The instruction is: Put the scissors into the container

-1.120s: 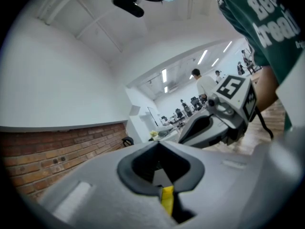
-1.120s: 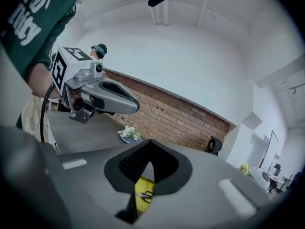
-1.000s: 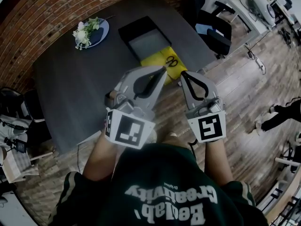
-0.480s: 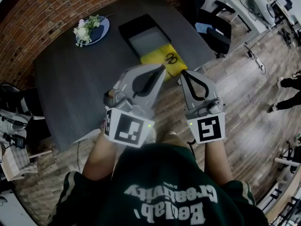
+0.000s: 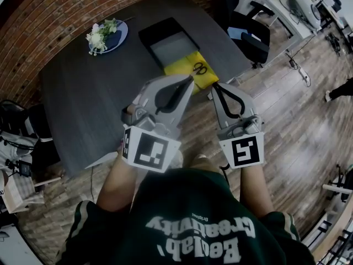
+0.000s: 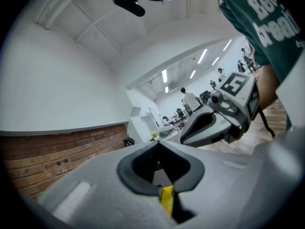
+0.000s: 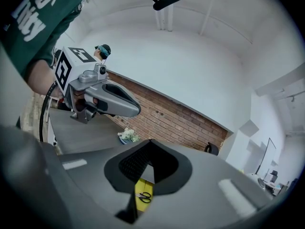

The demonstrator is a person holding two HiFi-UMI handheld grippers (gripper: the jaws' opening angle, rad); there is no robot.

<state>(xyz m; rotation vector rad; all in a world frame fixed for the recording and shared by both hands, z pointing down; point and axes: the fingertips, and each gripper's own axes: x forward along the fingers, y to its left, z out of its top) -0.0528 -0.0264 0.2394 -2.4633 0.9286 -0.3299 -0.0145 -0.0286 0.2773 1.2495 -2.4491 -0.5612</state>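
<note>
Nothing is done yet: the black-handled metal scissors point(image 5: 200, 68) are left on a yellow cloth point(image 5: 185, 70) by the dark table's point(image 5: 94, 104) near edge, just beside the black rectangular container point(image 5: 170, 42). The left gripper point(image 5: 190, 80) and right gripper point(image 5: 215, 87) are held closed and empty, so grasping and placing are judged to remain.

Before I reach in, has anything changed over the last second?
Only a bystander's leg on the floor at the right has moved farther toward the picture's edge. Nothing was grasped or released. The left gripper and right gripper stay shut and empty; the scissors still lie on the yellow sheet beside the empty container.
</note>
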